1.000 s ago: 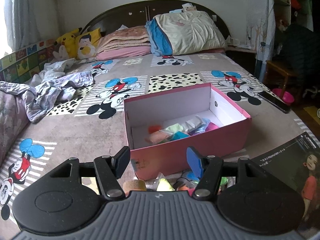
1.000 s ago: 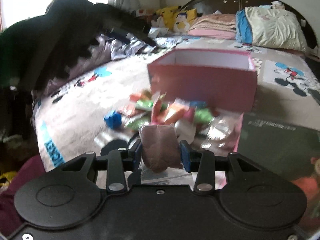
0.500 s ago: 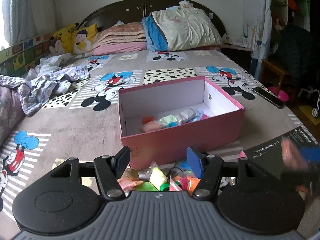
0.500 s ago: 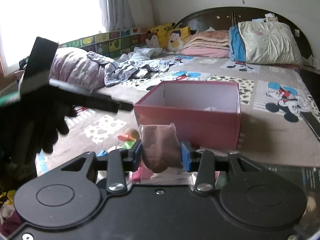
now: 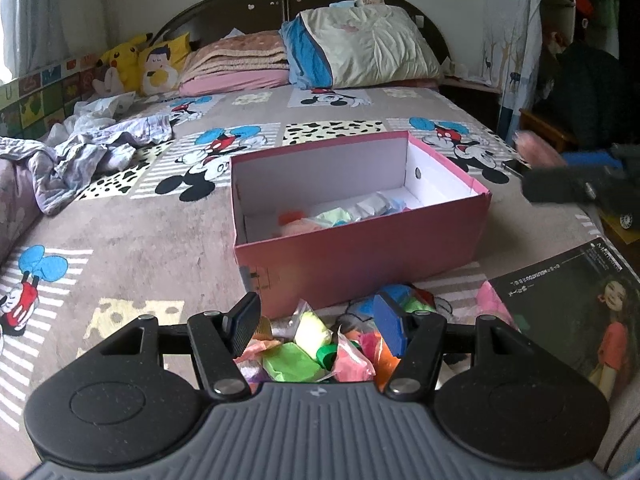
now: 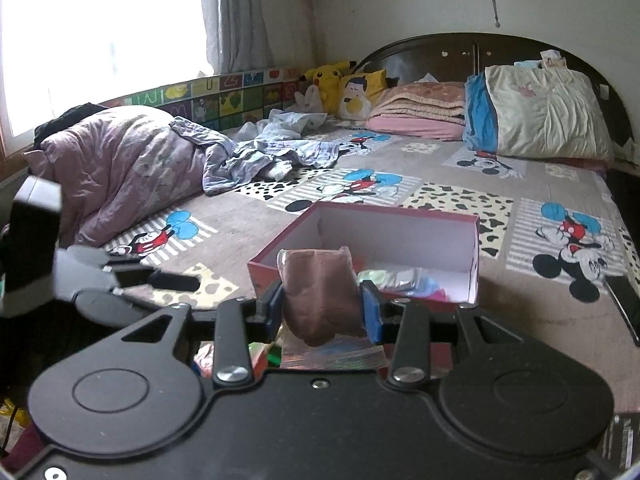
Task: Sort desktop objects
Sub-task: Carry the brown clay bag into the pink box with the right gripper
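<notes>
A pink open box [image 5: 360, 240] stands on the bed with several coloured packets inside; it also shows in the right wrist view [image 6: 476, 240]. A pile of coloured packets [image 5: 312, 352] lies in front of the box. My left gripper [image 5: 316, 320] is open and empty just above that pile. My right gripper [image 6: 320, 308] is shut on a brown bagged packet [image 6: 320, 300] and holds it in the air near the box's near corner. The right gripper also shows blurred in the left wrist view [image 5: 560, 172], right of the box.
A dark magazine [image 5: 572, 304] lies on the bed right of the pile. A phone [image 6: 624, 300] lies at the bed's right edge. Crumpled clothes [image 5: 92, 152] and a quilt [image 6: 120, 168] lie at the left. Pillows [image 5: 360, 48] and plush toys [image 5: 140, 64] sit by the headboard.
My right gripper has risen from the pile and swung toward the box with the brown packet in it. My left gripper has drawn back a little, so more of the pile shows.
</notes>
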Tool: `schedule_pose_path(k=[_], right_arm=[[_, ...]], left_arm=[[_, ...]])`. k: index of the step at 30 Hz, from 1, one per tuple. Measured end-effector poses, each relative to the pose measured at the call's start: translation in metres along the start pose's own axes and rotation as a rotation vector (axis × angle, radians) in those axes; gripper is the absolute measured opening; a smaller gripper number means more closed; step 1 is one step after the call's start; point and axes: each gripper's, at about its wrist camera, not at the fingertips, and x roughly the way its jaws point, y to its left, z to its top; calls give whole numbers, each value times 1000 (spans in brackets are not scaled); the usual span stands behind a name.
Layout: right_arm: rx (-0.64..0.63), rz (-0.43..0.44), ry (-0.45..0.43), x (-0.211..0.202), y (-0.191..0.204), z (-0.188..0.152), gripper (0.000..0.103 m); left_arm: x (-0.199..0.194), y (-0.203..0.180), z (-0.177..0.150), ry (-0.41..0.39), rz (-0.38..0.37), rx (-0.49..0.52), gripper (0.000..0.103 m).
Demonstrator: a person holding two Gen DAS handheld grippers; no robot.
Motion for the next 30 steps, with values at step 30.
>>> schedule_pose_path(k=[30], right_arm=[[-40, -90, 196, 143, -63, 37, 39]], left_arm=[[-5, 19, -72, -77, -128, -107, 61]])
